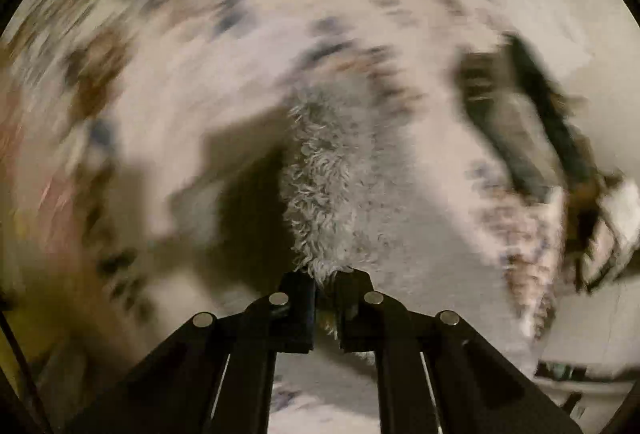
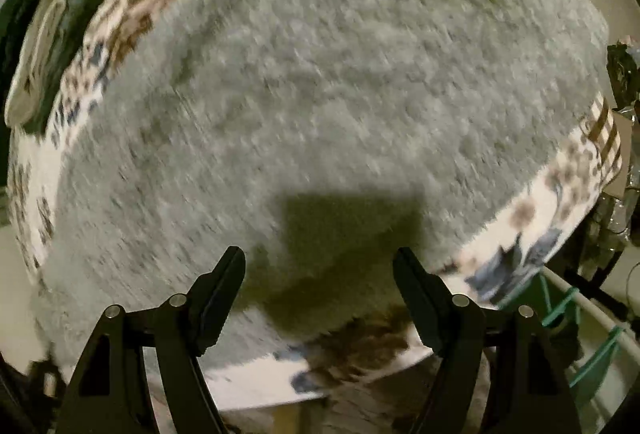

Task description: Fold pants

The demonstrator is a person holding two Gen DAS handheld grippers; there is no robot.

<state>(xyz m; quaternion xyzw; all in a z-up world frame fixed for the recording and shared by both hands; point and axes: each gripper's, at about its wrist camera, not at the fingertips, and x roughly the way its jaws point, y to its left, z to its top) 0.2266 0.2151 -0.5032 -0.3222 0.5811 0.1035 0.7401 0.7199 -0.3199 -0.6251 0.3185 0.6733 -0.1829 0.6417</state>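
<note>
The pants are fluffy grey fleece. In the left wrist view my left gripper (image 1: 325, 280) is shut on a strip of the pants (image 1: 320, 185), which stretches away from the fingertips over a white patterned cloth; the view is blurred by motion. In the right wrist view the pants (image 2: 340, 73) lie spread wide and fill most of the frame. My right gripper (image 2: 320, 262) is open and empty, hovering just above their near edge, its shadow on the fleece.
A white cloth with brown and blue patterns (image 2: 560, 201) covers the surface under the pants. Dark folded garments (image 2: 52, 13) lie at the far left. A green and white rack (image 2: 580, 322) stands at the right edge. Dark items (image 1: 540, 121) lie at right.
</note>
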